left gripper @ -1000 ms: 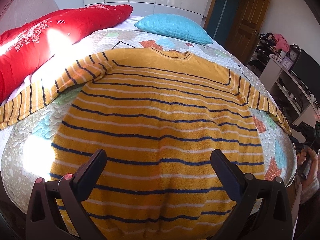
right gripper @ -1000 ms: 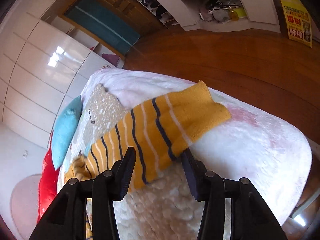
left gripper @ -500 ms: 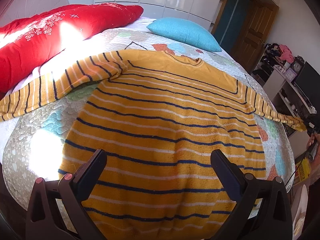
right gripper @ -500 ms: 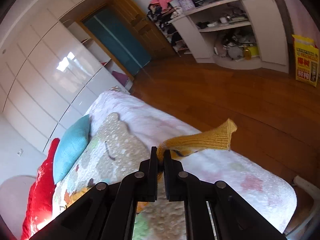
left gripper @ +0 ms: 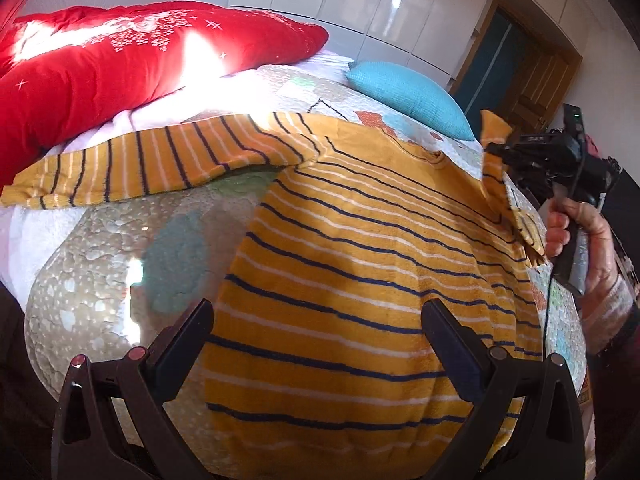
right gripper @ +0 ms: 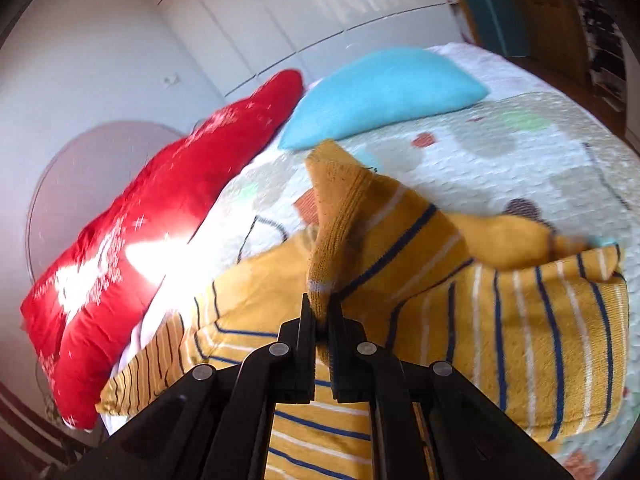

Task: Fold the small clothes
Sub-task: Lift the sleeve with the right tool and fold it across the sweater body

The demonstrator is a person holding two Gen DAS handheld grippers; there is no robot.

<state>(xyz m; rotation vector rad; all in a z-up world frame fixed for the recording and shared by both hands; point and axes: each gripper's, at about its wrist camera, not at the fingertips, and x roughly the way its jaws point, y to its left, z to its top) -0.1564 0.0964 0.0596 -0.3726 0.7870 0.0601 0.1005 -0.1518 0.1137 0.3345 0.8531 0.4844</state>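
A yellow striped sweater (left gripper: 360,264) is spread flat on the bed (left gripper: 104,264). One sleeve (right gripper: 340,216) is pinched at its cuff by the right gripper (right gripper: 320,312) at 3 o'clock. The left gripper (left gripper: 316,344), at 6 o'clock, is spread wide and empty. The knit looks soft, light and floppy, so edges are best gripped. No boxes or baskets are seen

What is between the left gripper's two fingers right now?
Nothing is gripped: the left gripper stands open above the striped sweater, whose lower body and a strip of quilt show in the gap, in the left wrist view.
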